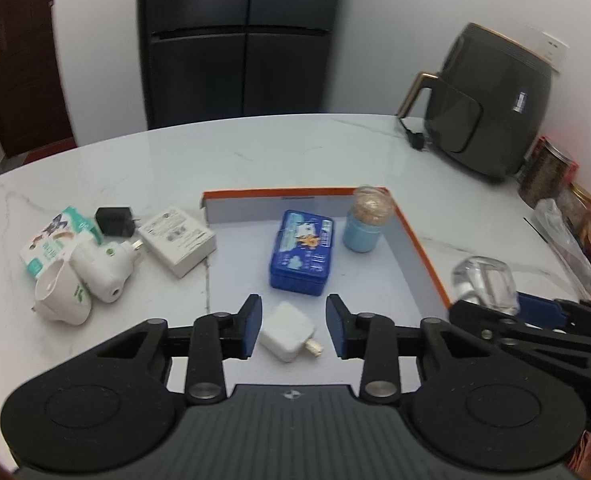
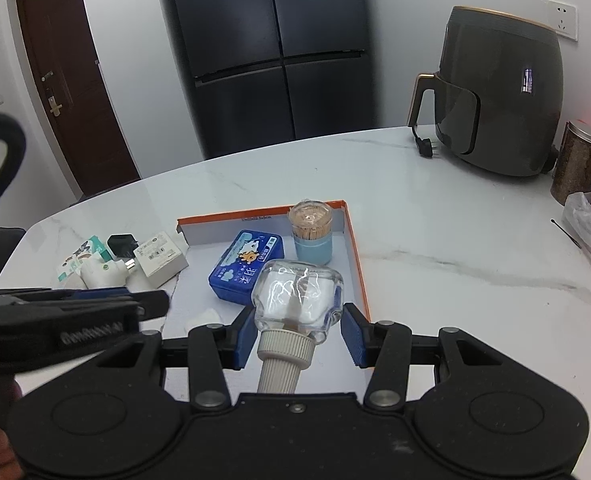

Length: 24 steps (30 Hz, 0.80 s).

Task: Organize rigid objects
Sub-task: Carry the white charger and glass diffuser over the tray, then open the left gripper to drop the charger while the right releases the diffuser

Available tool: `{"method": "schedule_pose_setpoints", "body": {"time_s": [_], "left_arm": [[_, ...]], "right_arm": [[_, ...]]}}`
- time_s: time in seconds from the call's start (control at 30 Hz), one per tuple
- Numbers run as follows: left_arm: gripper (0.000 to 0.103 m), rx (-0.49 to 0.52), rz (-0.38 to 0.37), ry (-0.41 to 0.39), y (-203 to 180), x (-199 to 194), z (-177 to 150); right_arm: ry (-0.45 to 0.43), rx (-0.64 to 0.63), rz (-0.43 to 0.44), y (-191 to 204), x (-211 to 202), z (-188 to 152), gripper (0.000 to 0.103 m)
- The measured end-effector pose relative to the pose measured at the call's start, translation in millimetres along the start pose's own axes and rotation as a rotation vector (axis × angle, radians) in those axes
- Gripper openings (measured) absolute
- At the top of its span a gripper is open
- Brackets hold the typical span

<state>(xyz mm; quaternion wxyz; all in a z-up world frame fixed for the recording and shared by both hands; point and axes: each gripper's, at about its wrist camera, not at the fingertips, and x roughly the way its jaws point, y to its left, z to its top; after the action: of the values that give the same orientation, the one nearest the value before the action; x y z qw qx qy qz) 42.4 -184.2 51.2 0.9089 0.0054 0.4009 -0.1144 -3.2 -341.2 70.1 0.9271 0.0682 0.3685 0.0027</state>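
My left gripper (image 1: 294, 326) is shut on a white charger (image 1: 285, 334), low over the front of an orange-rimmed tray (image 1: 417, 248). A blue tin (image 1: 301, 252) and a toothpick jar (image 1: 365, 220) stand in the tray. My right gripper (image 2: 298, 320) is shut on a clear glass bottle (image 2: 299, 292), its ribbed beige cap toward the camera, above the tray's (image 2: 355, 256) right wall. In the left wrist view the bottle (image 1: 483, 284) hangs at the right. Left of the tray lie a white box (image 1: 177, 240), a black adapter (image 1: 113, 220) and white plug-in devices (image 1: 99, 272).
A dark air fryer (image 1: 491, 100) with its loose plug (image 1: 415, 140) stands at the back right of the marble table. Jars and packets (image 1: 547, 172) crowd the right edge. A green-and-white carton (image 1: 51, 240) lies far left. A dark fridge (image 1: 235, 36) stands behind the table.
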Motion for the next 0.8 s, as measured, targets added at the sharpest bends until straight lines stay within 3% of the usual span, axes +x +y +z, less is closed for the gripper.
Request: {"method": "schedule_pose_setpoints", "body": {"time_s": [0.8], "left_arm": [[0.037,-0.052,0.03,0.028,40.5,-4.4,-3.8]], "right_arm": [[0.068,-0.053,-0.03,21.6,50.7,6.1,0.057]]}}
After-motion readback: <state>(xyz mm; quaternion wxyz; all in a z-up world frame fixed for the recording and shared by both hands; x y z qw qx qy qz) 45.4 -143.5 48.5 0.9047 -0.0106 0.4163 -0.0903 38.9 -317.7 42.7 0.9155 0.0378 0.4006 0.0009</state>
